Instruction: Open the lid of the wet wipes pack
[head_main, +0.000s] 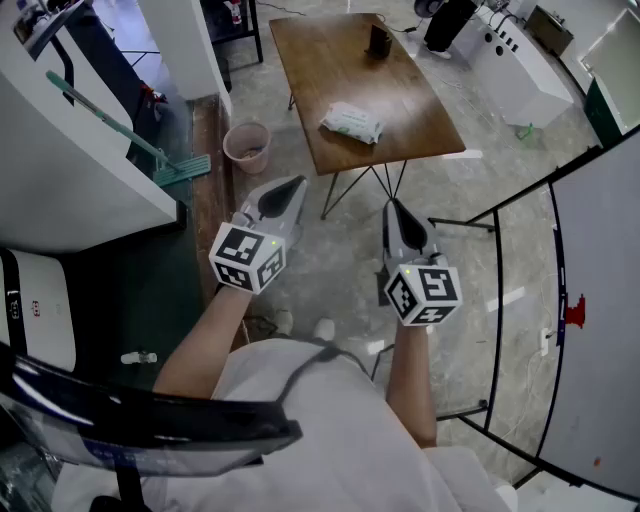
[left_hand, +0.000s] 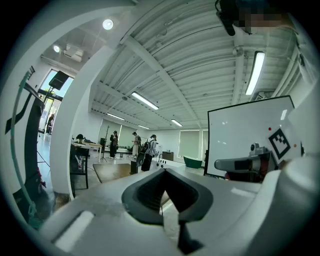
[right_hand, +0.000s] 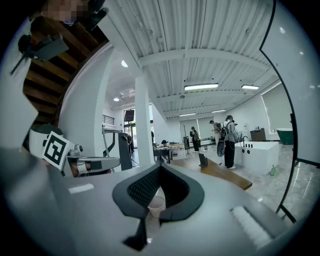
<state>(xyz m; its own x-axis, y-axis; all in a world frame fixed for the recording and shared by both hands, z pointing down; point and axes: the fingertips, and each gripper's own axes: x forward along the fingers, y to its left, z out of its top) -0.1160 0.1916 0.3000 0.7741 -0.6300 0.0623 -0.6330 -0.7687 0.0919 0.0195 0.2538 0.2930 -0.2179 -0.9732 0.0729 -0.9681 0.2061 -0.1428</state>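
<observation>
Left gripper and right gripper: both clenched, nothing held, side by side. Wet wipes pack lies on table, well ahead of both, lid closed.
</observation>
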